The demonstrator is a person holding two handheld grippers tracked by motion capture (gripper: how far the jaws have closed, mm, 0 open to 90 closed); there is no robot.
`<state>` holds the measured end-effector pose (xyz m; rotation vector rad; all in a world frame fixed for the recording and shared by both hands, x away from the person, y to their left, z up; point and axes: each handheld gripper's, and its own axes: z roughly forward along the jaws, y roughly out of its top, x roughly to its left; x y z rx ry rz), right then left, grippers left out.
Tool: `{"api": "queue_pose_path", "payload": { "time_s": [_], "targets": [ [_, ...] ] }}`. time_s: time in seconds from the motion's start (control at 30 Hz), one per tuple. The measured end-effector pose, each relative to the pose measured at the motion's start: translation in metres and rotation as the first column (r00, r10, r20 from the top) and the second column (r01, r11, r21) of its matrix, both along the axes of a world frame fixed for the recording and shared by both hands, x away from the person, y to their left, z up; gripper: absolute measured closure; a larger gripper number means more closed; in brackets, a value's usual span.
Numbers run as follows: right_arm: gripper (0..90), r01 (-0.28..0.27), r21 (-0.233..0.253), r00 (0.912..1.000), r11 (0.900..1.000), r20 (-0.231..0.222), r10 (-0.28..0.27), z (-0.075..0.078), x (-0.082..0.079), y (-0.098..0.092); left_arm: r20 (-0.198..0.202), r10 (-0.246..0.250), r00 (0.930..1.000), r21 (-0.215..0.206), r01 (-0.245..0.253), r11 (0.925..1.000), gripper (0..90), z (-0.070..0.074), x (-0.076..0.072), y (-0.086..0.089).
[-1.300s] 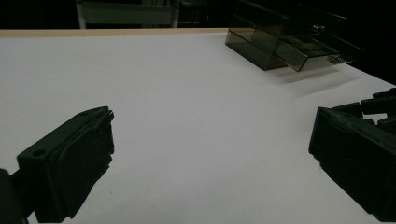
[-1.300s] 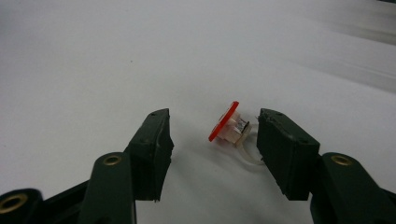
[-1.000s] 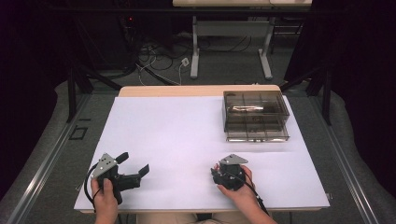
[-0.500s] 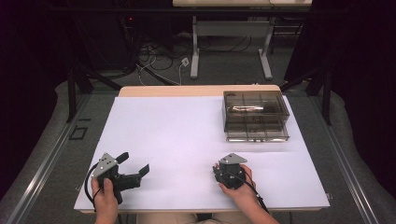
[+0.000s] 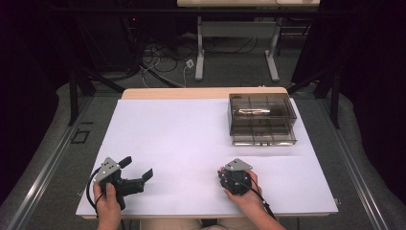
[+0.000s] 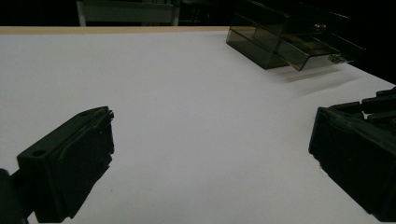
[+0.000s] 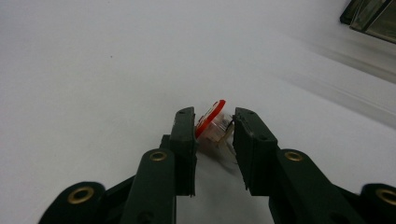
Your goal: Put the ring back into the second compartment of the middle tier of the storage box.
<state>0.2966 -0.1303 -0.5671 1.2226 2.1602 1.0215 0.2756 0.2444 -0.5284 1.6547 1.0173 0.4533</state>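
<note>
In the smoky drawer box [image 5: 261, 119], something small, unclear.

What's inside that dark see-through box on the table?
The smoky box has divided compartments, and something pale and shiny lies in one upper compartment. Its tinted walls blur it, so what it is, and what fills the other compartments, stays hidden.

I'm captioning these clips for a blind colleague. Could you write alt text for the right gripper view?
The right gripper holds a small clear item with a red cap between its two black jaws, low over the white table. The edge of a smoky clear drawer box shows at the top right corner.
</note>
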Motion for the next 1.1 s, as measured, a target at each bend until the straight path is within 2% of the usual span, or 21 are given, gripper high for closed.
{"api": "queue_pose_path", "payload": {
  "time_s": [0.2,0.4,0.47,0.53,0.57,0.63,0.67,0.73,0.77,0.83,0.87,1.0,1.1],
  "targets": [
    [70.4,-0.007,-0.001,1.0000,1.000,0.001,0.007,0.001,-0.001,0.000,0.000,0.001,1.0000,-0.002,-0.001,1.0000,0.0,0.000,0.000,0.000],
    [70.4,-0.002,0.014,1.0000,1.000,-0.005,0.002,0.003,0.000,-0.001,-0.002,0.001,1.0000,-0.002,-0.001,1.0000,0.0,0.000,0.000,0.000],
    [70.4,-0.005,0.021,1.0000,1.000,0.005,0.005,0.003,0.000,-0.002,-0.003,0.001,1.0000,-0.004,-0.001,1.0000,0.0,0.000,0.000,0.000],
    [70.4,-0.006,0.017,1.0000,1.000,-0.005,0.006,0.005,0.000,-0.003,-0.004,0.002,1.0000,-0.005,-0.002,1.0000,0.0,-0.001,0.000,0.000],
    [70.4,-0.003,0.028,1.0000,1.000,0.006,0.003,0.004,0.001,-0.003,-0.004,0.002,1.0000,-0.006,-0.002,1.0000,0.0,-0.001,0.000,0.000],
    [70.5,-0.002,0.027,1.0000,1.000,0.000,0.002,0.006,0.001,-0.004,-0.005,0.001,1.0000,-0.005,-0.002,1.0000,0.0,-0.001,0.001,0.000],
    [70.4,0.004,0.044,1.0000,0.999,0.004,-0.004,0.007,0.001,-0.004,-0.005,0.001,1.0000,-0.005,-0.001,1.0000,0.0,-0.001,0.001,0.000],
    [70.4,-0.001,0.039,1.0000,0.999,-0.001,0.001,0.008,0.001,-0.005,-0.006,0.002,1.0000,-0.006,-0.002,1.0000,0.0,-0.001,0.001,-0.001],
    [70.4,0.002,0.050,1.0000,0.999,0.008,-0.002,0.008,0.001,-0.005,-0.006,0.001,1.0000,-0.006,-0.002,1.0000,0.0,-0.001,0.001,-0.001],
    [70.4,0.007,0.052,1.0000,0.999,-0.007,-0.006,0.012,0.001,-0.006,-0.006,0.001,1.0000,-0.007,-0.001,1.0000,0.0,-0.001,0.001,-0.001],
    [70.5,0.009,0.070,0.9999,0.998,0.010,-0.010,0.011,0.002,-0.006,-0.005,0.001,1.0000,-0.006,-0.001,1.0000,0.0,-0.001,0.001,0.000],
    [70.4,0.012,0.071,0.9999,0.997,0.011,-0.013,0.017,0.003,-0.008,-0.005,0.001,1.0000,-0.006,-0.001,1.0000,0.0,-0.001,0.001,0.000],
    [70.4,0.015,0.084,0.9994,0.996,0.031,-0.018,0.019,0.004,-0.008,-0.006,0.001,1.0000,-0.003,-0.001,1.0000,0.0,-0.001,0.001,0.000]
  ]
}}
